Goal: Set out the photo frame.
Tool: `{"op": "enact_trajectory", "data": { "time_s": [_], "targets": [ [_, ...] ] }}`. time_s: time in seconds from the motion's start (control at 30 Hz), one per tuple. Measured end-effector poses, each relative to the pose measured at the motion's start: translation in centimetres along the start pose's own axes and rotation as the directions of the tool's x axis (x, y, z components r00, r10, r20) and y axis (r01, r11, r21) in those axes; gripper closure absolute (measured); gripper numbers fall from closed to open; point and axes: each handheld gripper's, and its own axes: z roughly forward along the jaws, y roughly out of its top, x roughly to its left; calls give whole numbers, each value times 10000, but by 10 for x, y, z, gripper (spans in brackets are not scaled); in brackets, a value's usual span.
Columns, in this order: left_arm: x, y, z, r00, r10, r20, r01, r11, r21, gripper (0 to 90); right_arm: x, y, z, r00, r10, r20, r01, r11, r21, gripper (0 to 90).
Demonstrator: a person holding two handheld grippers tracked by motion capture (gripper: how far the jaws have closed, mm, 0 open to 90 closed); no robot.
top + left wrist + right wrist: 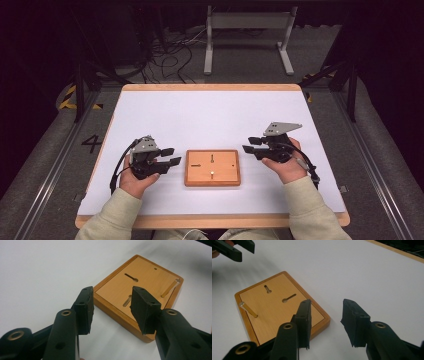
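Note:
A small wooden board (224, 161) lies on the white table near the front, between my two grippers. It has keyhole slots (131, 277) cut into it and a brass peg (170, 288) standing upright in it. The peg (249, 310) rises near the board's (274, 315) left edge in the right gripper view. My left gripper (172, 156) hovers just left of the board (147, 270), open, with nothing between its pads. My right gripper (248, 144) hovers just right of the board, also open and empty. The left gripper's jaws (234, 248) appear far off in the right gripper view.
The white tabletop (210, 115) has a wooden rim (210, 220) and stretches wide behind the board. Beyond the table's far edge stand a grey metal frame (247, 30) and loose cables (170, 55) on the floor.

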Motion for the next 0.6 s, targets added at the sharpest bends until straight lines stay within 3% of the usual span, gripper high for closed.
{"op": "enact_trajectory", "data": {
  "time_s": [0.03,0.2,0.43,0.6],
  "targets": [
    [-2,2,1,9997,233,13,-233,9997,1,538,-2,-1,-2,10000,35,65,-35,10000,24,590],
    [-8,4,6,9987,491,149,-493,9987,98,526,-7,-6,-10,9997,175,177,-174,9998,-41,565],
    [-21,11,13,9926,1030,642,-1038,9945,100,522,-14,-17,-22,9981,465,411,-463,9989,-47,528],
    [-26,12,19,9886,958,1165,-989,9949,207,487,-17,-22,-28,9969,612,490,-608,9981,-98,527]
  ]
}}
